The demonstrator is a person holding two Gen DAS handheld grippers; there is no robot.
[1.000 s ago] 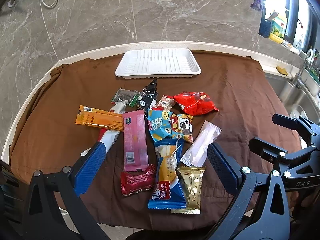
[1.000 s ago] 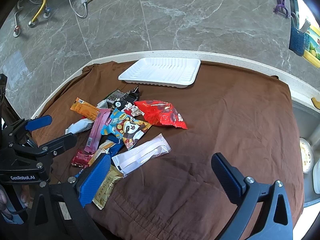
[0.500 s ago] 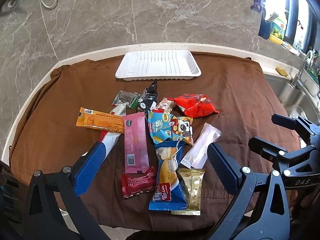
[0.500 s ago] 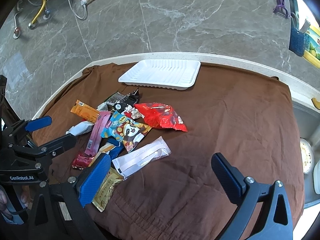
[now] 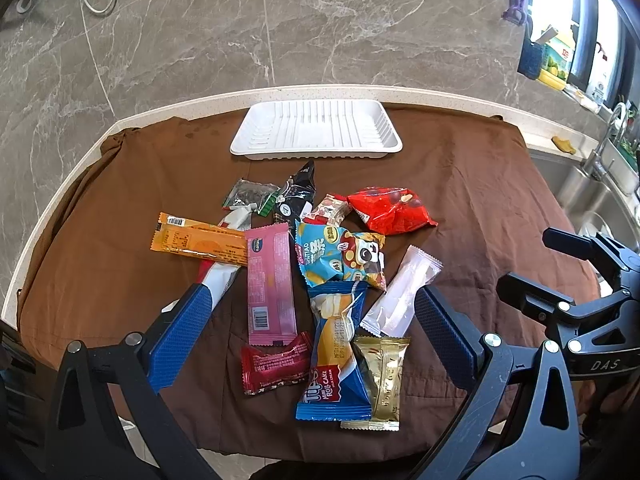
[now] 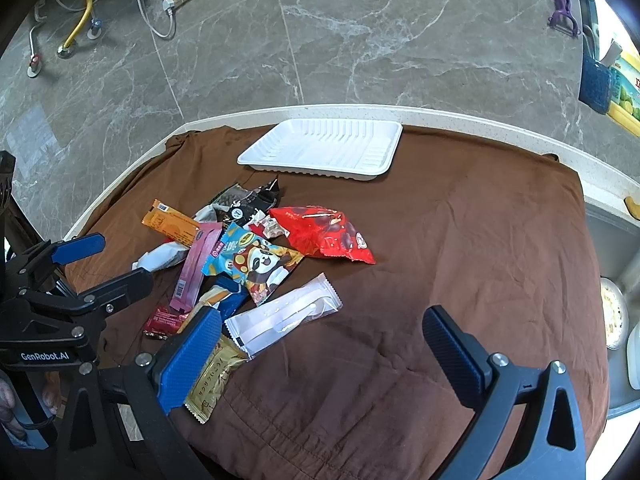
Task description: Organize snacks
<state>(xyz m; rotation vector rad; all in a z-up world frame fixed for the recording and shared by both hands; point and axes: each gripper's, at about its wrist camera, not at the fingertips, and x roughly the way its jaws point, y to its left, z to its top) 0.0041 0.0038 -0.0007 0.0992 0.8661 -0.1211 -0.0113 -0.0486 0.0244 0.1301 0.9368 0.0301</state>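
Several snack packets lie in a pile on a brown cloth: a red bag, a panda packet, a pink bar, an orange bar, a blue roll-cake packet, a gold packet and a white sachet. An empty white tray sits behind them. My left gripper is open above the pile's near end. My right gripper is open over the white sachet, right of the pile.
A pale counter edge rims the cloth, with a grey marble wall behind. A sink and tap lie at the right. The cloth to the right of the pile carries nothing.
Both views have shifted slightly; the pile and tray sit a little lower in frame than a second ago. Both grippers stay open and no packet has moved.
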